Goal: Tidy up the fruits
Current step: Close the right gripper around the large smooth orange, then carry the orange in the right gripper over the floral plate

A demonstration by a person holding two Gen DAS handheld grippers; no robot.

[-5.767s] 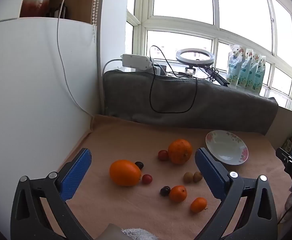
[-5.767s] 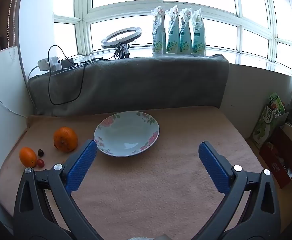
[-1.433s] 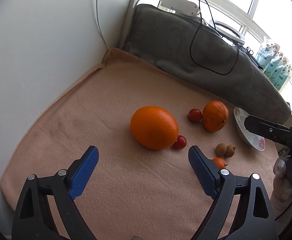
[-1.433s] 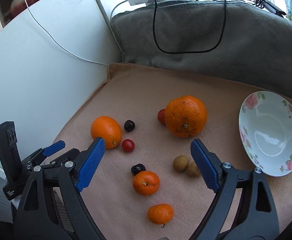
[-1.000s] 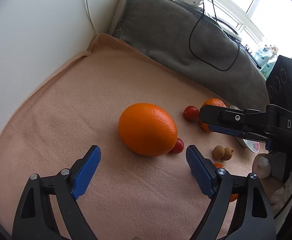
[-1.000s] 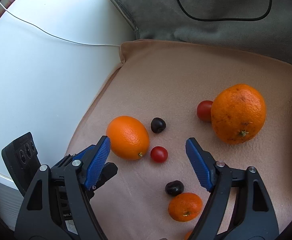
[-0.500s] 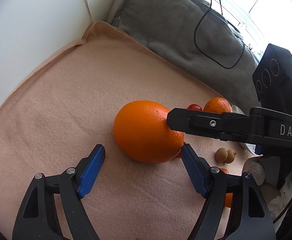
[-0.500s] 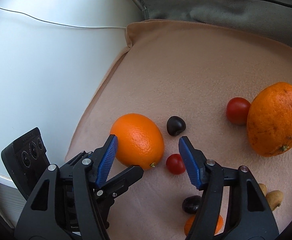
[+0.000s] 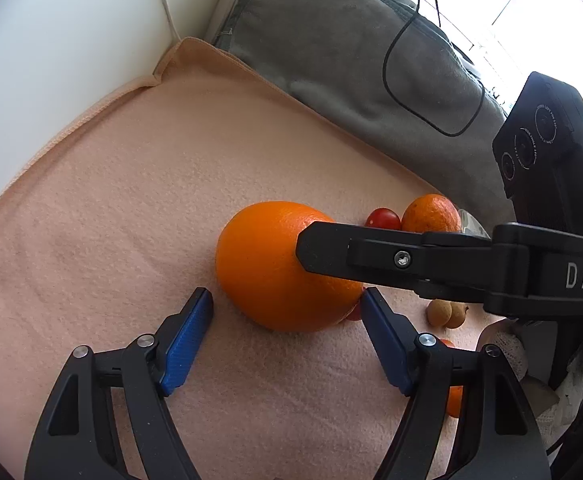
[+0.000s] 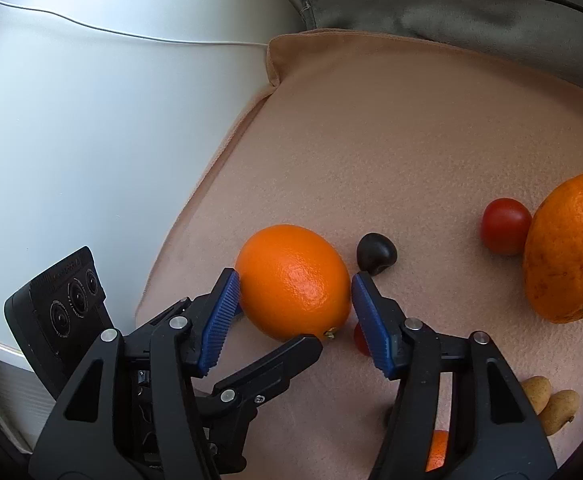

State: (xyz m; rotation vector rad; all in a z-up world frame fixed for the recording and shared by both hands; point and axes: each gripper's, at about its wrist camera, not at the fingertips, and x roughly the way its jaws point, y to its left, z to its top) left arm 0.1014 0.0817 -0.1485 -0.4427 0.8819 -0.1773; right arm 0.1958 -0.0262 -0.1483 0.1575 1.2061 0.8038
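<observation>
A large smooth orange (image 9: 267, 268) lies on the peach cloth (image 9: 131, 184). My left gripper (image 9: 285, 300) is open, its blue pads just short of the orange on either side. My right gripper (image 10: 293, 280) is open around the same orange (image 10: 291, 280), its pads close to both flanks; whether they touch is unclear. The right gripper's finger crosses the orange in the left wrist view (image 9: 371, 256). A second rougher orange (image 10: 571, 248) lies to the right with a cherry tomato (image 10: 505, 226) beside it.
A dark cherry (image 10: 375, 258) sits just behind the right pad. Two small brown fruits (image 10: 551, 404), a small tangerine (image 10: 437, 454) and a half-hidden red tomato (image 10: 359, 338) lie nearby. A white wall (image 10: 91, 140) is on the left, a grey blanket (image 9: 351, 48) behind.
Both grippers have moved in on the large orange. The right gripper's jaws have narrowed and now straddle it; the left gripper has come closer from the front.
</observation>
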